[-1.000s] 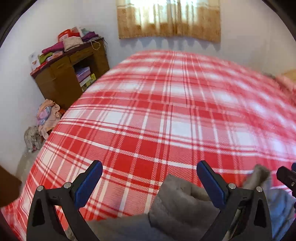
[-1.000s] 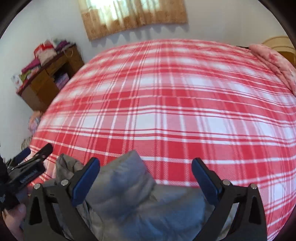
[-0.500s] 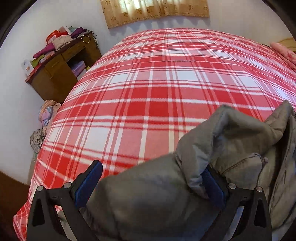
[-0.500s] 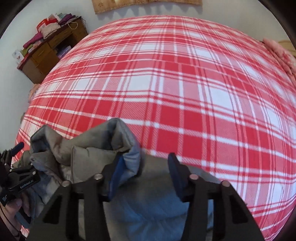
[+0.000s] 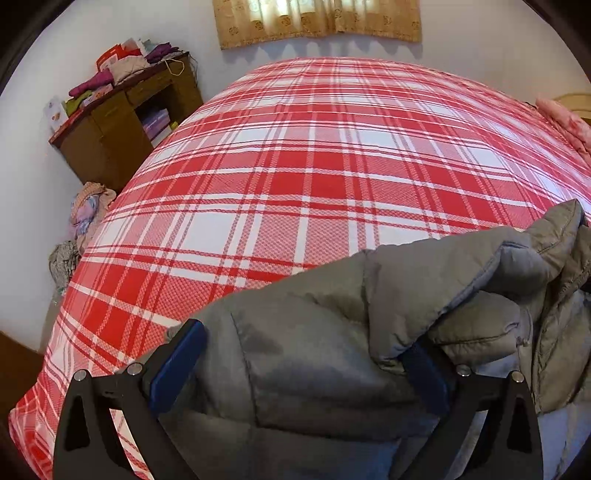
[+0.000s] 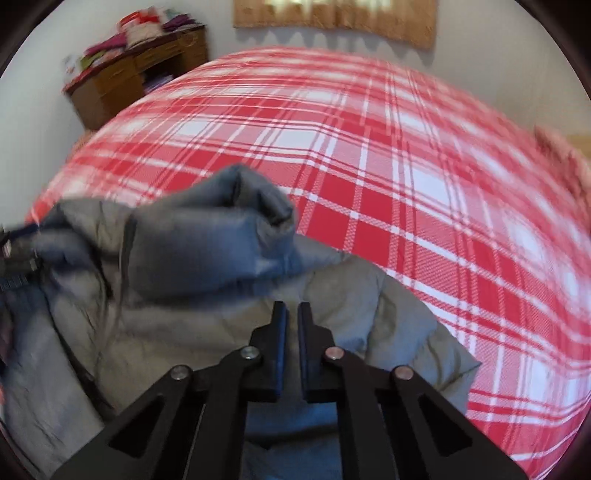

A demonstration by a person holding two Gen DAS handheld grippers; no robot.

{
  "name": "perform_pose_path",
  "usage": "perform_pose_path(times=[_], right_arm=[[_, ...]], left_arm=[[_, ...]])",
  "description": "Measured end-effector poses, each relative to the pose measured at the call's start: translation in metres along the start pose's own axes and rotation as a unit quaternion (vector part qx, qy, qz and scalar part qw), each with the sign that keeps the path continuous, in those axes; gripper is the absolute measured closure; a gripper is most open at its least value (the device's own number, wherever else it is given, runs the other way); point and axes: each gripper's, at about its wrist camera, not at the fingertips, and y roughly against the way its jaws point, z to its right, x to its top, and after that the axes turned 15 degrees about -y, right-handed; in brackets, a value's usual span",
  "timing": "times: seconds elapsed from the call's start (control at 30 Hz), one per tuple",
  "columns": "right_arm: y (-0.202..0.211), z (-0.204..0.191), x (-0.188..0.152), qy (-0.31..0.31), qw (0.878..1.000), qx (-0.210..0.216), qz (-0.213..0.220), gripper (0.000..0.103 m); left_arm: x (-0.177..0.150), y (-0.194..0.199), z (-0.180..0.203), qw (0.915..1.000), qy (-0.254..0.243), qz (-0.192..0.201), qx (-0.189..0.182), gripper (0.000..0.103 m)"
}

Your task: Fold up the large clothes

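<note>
A grey padded jacket [image 5: 332,332] lies bunched on the near edge of the red plaid bed [image 5: 314,155]. My left gripper [image 5: 303,354] is wide open, its blue pads on either side of a thick roll of the jacket. In the right wrist view the jacket [image 6: 192,258] fills the lower left, with a puffy fold raised up. My right gripper [image 6: 291,314] has its jaws nearly together, pinching the grey jacket fabric between them. The left gripper shows blurred at the far left edge of that view [image 6: 14,254].
A brown wooden cabinet [image 5: 122,118] piled with clothes stands left of the bed by the wall. A heap of clothes [image 5: 85,214] lies on the floor beside it. A pink quilt [image 5: 565,122] sits at the bed's right end. A curtain [image 5: 317,18] hangs behind.
My right gripper has closed from wide open to pinching the jacket. The jacket has risen and bunched further into the left gripper's open jaws. Both views have shifted.
</note>
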Motion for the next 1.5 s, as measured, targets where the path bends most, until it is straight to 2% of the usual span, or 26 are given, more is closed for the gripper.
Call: perform_pose_path(times=[0.07, 0.1, 0.13, 0.17, 0.23, 0.33, 0.37, 0.43, 0.5, 0.6, 0.7, 0.73, 0.77, 0.8, 0.83, 1.03, 1.17, 1.23, 1.37, 1.43, 1.5], right_arm=[[0.014, 0.007, 0.009, -0.018, 0.999, 0.010, 0.034, 0.091], [0.018, 0.010, 0.014, -0.026, 0.999, 0.014, 0.039, 0.082], [0.022, 0.012, 0.022, -0.038, 0.998, 0.022, 0.043, 0.047], [0.027, 0.014, 0.031, -0.051, 0.997, 0.027, 0.053, 0.026], [0.028, 0.013, 0.043, -0.053, 0.996, 0.021, 0.062, 0.026], [0.016, 0.010, 0.060, -0.077, 0.995, 0.027, 0.050, 0.027], [0.014, 0.012, 0.062, -0.093, 0.994, 0.035, 0.046, 0.027], [0.009, 0.022, 0.071, -0.152, 0.985, 0.077, 0.030, 0.027], [0.009, 0.027, 0.074, -0.191, 0.977, 0.093, 0.022, 0.026], [-0.002, 0.012, 0.073, -0.157, 0.985, 0.073, -0.017, 0.022], [-0.012, -0.006, 0.055, -0.085, 0.995, 0.030, -0.040, 0.026], [-0.013, -0.010, 0.047, -0.059, 0.997, 0.012, -0.039, 0.044], [-0.015, -0.012, 0.039, -0.040, 0.998, 0.003, -0.040, 0.077], [-0.016, -0.010, 0.034, -0.034, 0.999, 0.004, -0.039, 0.090], [-0.014, -0.006, 0.029, -0.029, 0.999, 0.005, -0.035, 0.093], [0.014, -0.001, -0.001, 0.023, 1.000, -0.007, 0.017, 0.096], [0.017, -0.001, -0.024, 0.082, 0.993, -0.046, 0.072, 0.096], [0.008, -0.004, -0.035, 0.112, 0.987, -0.070, 0.089, 0.097], [0.006, -0.001, -0.034, 0.109, 0.987, -0.061, 0.101, 0.096], [0.009, -0.001, -0.033, 0.113, 0.986, -0.058, 0.108, 0.096], [0.009, -0.003, -0.036, 0.127, 0.984, -0.059, 0.109, 0.096]], left_arm=[[0.000, 0.000, 0.001, 1.0000, -0.002, 0.005, 0.005, 0.001], [0.001, -0.001, 0.001, 1.0000, 0.000, 0.005, 0.006, 0.001], [0.002, -0.002, 0.000, 1.0000, 0.001, 0.004, 0.007, 0.001], [0.002, -0.004, 0.000, 1.0000, 0.001, 0.002, 0.009, 0.001], [0.001, -0.007, -0.002, 0.9999, 0.005, 0.000, 0.011, 0.001], [-0.003, -0.012, -0.006, 0.9999, 0.016, -0.002, 0.007, 0.001], [-0.004, -0.013, -0.007, 0.9998, 0.017, 0.000, 0.006, 0.001], [-0.005, -0.013, -0.006, 0.9999, 0.015, 0.000, 0.008, 0.001], [-0.005, -0.012, -0.002, 0.9999, 0.006, 0.002, 0.015, 0.001], [-0.004, -0.012, -0.002, 0.9998, 0.004, 0.004, 0.018, 0.001], [-0.004, -0.014, -0.008, 0.9997, 0.016, 0.000, 0.017, 0.001], [-0.006, -0.013, -0.011, 0.9996, 0.023, 0.000, 0.018, 0.001], [-0.007, -0.013, -0.013, 0.9995, 0.028, 0.000, 0.018, 0.001], [-0.010, -0.012, -0.015, 0.9993, 0.033, 0.000, 0.018, 0.001], [-0.011, -0.010, -0.015, 0.9993, 0.034, 0.001, 0.018, 0.001], [-0.023, 0.004, -0.014, 0.9993, 0.030, 0.002, 0.021, 0.001], [-0.033, 0.011, -0.016, 0.9993, 0.035, 0.004, 0.013, 0.001], [-0.037, 0.021, -0.017, 0.9986, 0.046, 0.028, -0.003, 0.001], [-0.036, 0.058, -0.013, 0.9946, 0.053, 0.089, 0.004, 0.001], [-0.033, 0.083, -0.014, 0.9883, 0.067, 0.135, 0.021, 0.001], [-0.023, 0.095, -0.018, 0.9821, 0.085, 0.163, 0.042, 0.001]])
